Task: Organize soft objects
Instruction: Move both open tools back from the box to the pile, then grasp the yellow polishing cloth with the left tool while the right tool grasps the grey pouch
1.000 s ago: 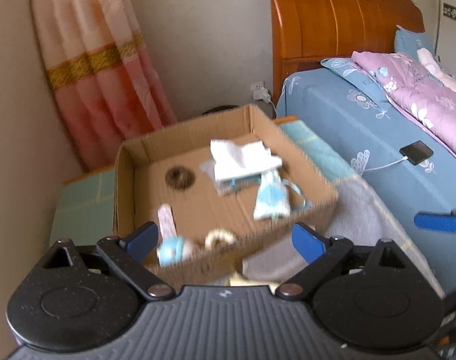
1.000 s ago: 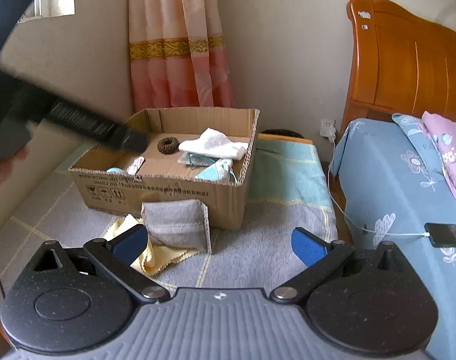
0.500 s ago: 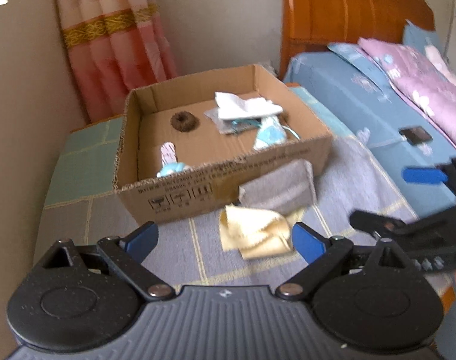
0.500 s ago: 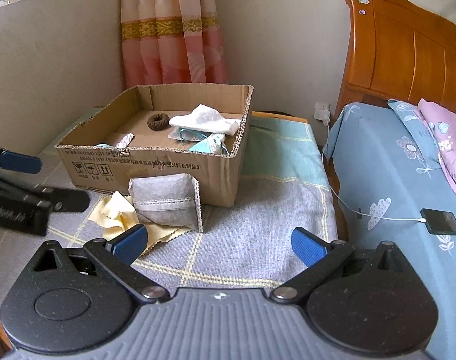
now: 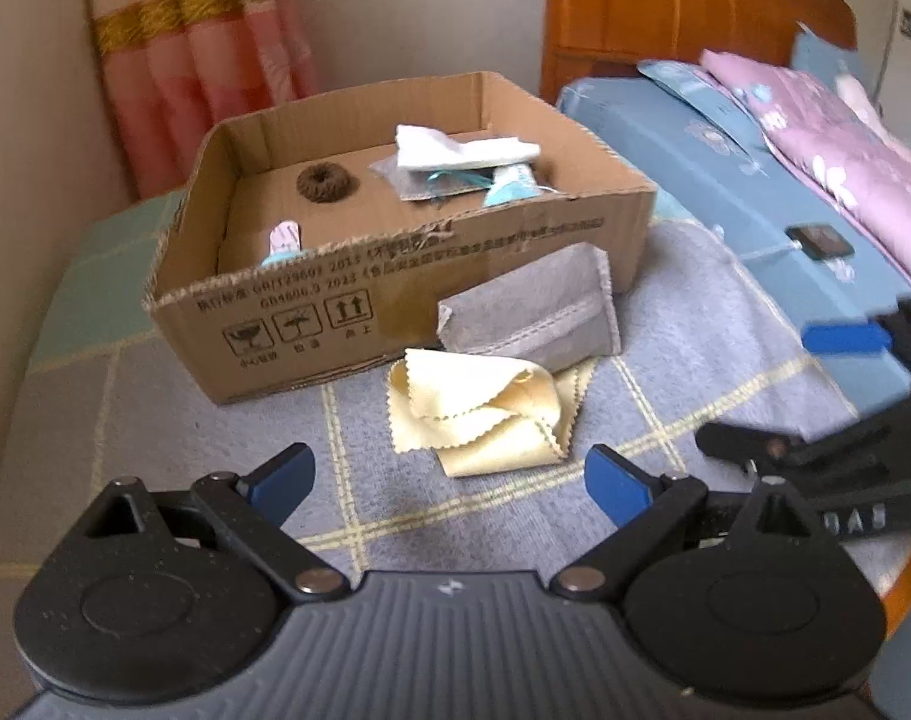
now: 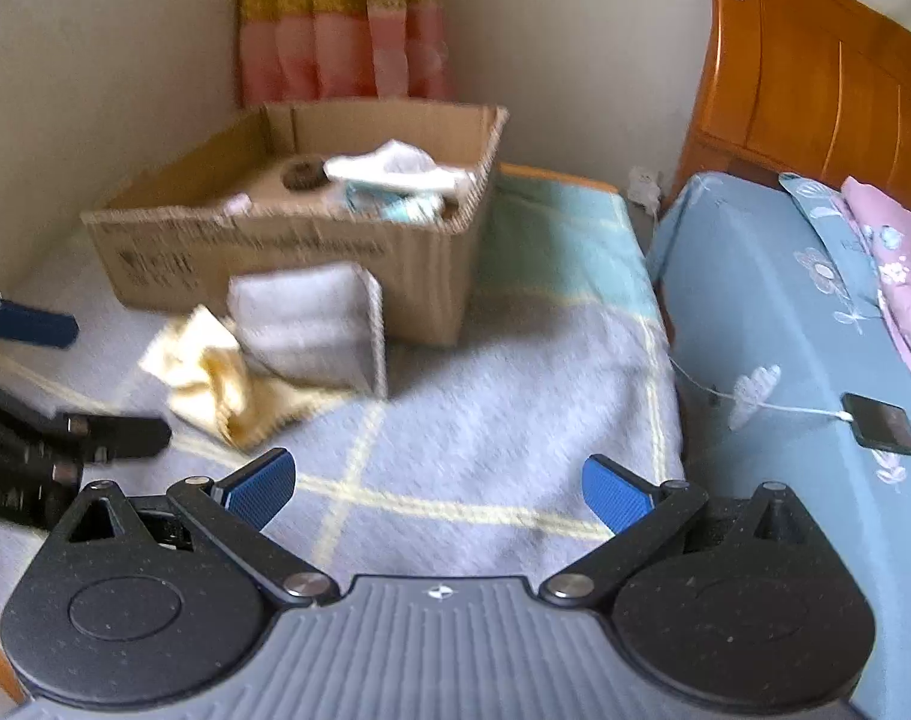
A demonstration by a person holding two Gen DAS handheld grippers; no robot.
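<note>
Nearest in each wrist view are that tool's own 2 blue-padded fingers, spread wide with nothing between them: the left gripper [image 5: 449, 480] and the right gripper [image 6: 438, 487] both hang above a grey checked blanket [image 5: 683, 324] covering the tabletop. Just beyond lies a crumpled yellow cloth [image 5: 485, 414], and touching its far edge a grey cloth [image 5: 533, 306] leans against the front wall of a cardboard box [image 5: 311, 324], which sits toward the tabletop's far left corner by the wall.

Only the left view looks down into the box clearly: a brown knitted ring [image 5: 327, 183], a white cloth [image 5: 461, 147] on top of grey and teal pieces, and a small pink-and-teal item [image 5: 284, 238] by the front wall. The right view blurs these.

The right view alone shows a wall socket [image 6: 644, 183]. Both show the phone [image 6: 880, 423] on the blue bed [image 6: 767, 312]. A pink curtain [image 5: 191, 60] hangs farthest back.
</note>
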